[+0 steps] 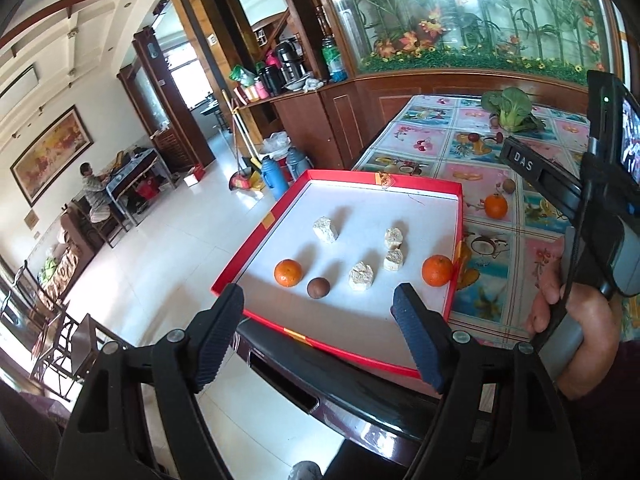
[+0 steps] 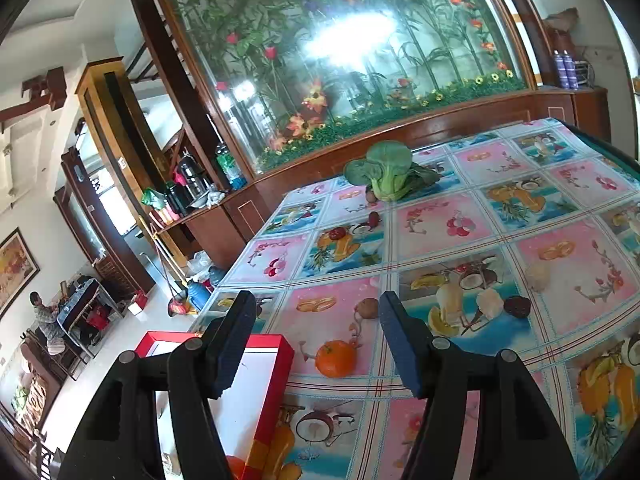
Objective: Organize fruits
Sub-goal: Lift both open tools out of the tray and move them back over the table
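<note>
- Round orange tangerines (image 1: 288, 273) lie in your red-rimmed white tray (image 1: 420, 190), left wrist view; your left gripper (image 1: 318, 306) hovers over them, jaws parted, empty.
- Right wrist view: your right gripper (image 2: 316, 322) stands parted, empty, above another tangerine (image 2: 335, 358) on the fruit-patterned tablecloth (image 2: 500, 216).

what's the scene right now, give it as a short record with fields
surface: table with fruit-print cloth
container: red tray, white inside
in tray: two oranges, one brown round fruit, four pale chunks
on cloth: orange, leafy green vegetable, small dark and pale fruits
left gripper: open, holding nothing
right gripper: open, holding nothing, above the loose orange
</note>
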`<state>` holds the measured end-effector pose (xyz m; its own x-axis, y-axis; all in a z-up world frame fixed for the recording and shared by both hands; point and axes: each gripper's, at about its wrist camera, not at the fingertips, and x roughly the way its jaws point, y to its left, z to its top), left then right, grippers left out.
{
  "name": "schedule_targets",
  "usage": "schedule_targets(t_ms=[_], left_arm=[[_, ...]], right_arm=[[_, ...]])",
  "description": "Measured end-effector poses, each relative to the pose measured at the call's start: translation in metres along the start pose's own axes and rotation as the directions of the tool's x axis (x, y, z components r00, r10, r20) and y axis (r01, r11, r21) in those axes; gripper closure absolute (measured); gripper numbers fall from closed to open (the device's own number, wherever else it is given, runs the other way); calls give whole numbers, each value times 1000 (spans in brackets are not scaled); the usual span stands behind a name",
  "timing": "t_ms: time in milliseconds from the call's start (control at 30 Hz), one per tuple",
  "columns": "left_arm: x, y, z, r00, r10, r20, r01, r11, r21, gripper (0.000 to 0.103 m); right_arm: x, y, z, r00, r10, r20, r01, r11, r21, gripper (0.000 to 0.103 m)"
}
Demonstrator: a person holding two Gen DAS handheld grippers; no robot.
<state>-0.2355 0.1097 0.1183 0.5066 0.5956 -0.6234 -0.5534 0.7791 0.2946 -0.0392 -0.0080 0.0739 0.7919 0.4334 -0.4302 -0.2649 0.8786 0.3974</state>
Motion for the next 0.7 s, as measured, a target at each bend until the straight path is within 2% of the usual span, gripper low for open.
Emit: schedule_targets(t_ms=[133, 267, 433, 533, 700], left_arm=[[-16, 3, -14, 1000, 8, 20, -8, 1000, 1, 25], [-29, 17, -27, 998, -3, 57, 3, 1000, -13, 25], [-33, 40, -38, 995, -41, 94, 45, 998, -36, 24], [-31, 49, -44, 992, -76, 104, 81, 996, -44, 21], [-22, 56, -54, 986, -136, 98, 141, 989, -47, 20]], right_arm=[[-2, -3, -1, 1000, -19, 8, 19, 1000, 6, 39], [-9, -1, -3, 996, -55, 67, 58, 998, -37, 39], [-18, -4, -4, 987, -105, 125, 118, 987, -105, 32], [-25, -17, -2, 971, -163, 176, 185, 975, -120, 30], [-31, -47, 5, 943, -260, 208, 286, 952, -108, 29]])
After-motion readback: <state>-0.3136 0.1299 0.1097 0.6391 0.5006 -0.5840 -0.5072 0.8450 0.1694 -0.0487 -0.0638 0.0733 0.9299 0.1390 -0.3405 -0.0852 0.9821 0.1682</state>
